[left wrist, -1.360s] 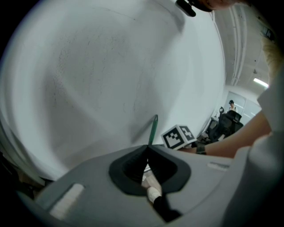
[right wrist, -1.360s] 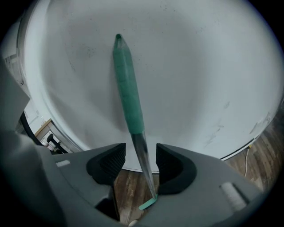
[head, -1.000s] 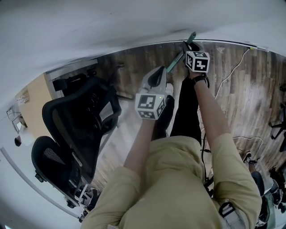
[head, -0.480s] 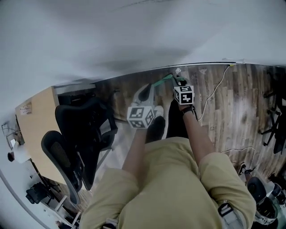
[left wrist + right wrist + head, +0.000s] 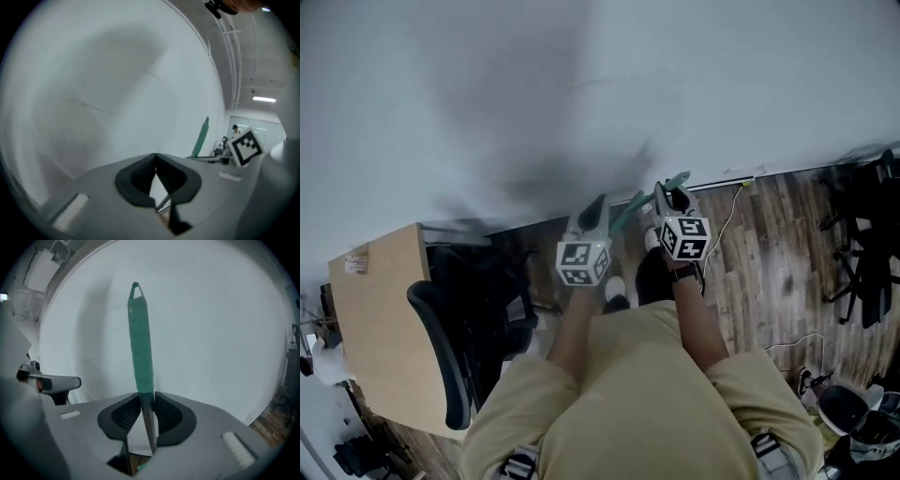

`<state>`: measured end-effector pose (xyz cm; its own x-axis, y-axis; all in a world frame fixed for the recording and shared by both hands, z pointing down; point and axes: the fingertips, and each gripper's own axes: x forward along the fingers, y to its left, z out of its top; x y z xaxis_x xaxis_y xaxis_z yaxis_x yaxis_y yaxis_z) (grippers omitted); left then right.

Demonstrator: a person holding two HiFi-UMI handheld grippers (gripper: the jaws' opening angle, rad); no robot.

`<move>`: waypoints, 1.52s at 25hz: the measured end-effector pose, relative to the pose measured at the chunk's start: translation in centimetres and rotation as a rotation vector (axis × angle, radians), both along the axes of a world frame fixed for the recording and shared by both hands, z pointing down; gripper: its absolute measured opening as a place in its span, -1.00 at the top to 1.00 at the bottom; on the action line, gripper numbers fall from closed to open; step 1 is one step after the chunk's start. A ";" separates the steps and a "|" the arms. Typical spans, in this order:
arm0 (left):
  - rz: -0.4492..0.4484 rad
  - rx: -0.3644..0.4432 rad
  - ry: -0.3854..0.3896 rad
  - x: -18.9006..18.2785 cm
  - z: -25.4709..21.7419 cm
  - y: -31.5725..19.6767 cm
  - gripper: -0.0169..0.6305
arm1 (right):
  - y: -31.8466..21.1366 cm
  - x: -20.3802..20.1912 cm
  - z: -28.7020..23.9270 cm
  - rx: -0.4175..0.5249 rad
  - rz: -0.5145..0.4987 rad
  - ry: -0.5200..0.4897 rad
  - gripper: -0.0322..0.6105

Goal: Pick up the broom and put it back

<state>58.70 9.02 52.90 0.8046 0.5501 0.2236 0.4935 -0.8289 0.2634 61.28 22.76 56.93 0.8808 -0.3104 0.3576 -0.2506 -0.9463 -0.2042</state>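
Two grippers are up close to the white wall (image 5: 534, 84), side by side. The right gripper (image 5: 668, 194) has the broom (image 5: 630, 208). In the right gripper view its dark fingers (image 5: 124, 416) are nearly together, pressed on the thin metal shaft from both sides just below the green grip. From the pads the grip rises steeply in front of the wall and ends in a small hanging loop. Below the pads the shaft runs down out of sight.

The left gripper (image 5: 596, 208) is just beside it, equally close to the wall. In its own view the fingertips (image 5: 138, 180) meet at the top, with a small diamond-shaped gap beneath them. A thin grey bar crosses the bottom of that gap, and I cannot tell whether the pads pinch it. The broom's green grip stands off to that gripper's right, against the wall and next to the other gripper's marker cube (image 5: 246, 147).

Away from the wall, a wooden desk (image 5: 380, 328) and a black office chair (image 5: 455, 347) stand on the plank floor (image 5: 778, 272).
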 end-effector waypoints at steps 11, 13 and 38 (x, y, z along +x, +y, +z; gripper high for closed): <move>-0.002 0.001 0.224 -1.5 -12.6 -0.4 0.94 | -2.0 -4.1 -17.3 -0.031 -0.051 0.341 0.61; -0.004 0.018 0.242 -2.1 -13.5 -0.7 0.94 | -2.2 -4.9 -19.0 -0.018 -0.053 0.376 0.61; -0.594 0.112 0.283 -14.2 -17.1 -6.4 0.94 | -12.0 -16.0 -23.1 0.097 -0.859 0.477 0.61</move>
<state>44.45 2.61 35.76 0.9998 -0.0193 -0.0112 -0.0183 -0.9960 0.0873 45.33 10.75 33.81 0.3874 -0.9211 -0.0377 -0.9210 -0.3885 0.0299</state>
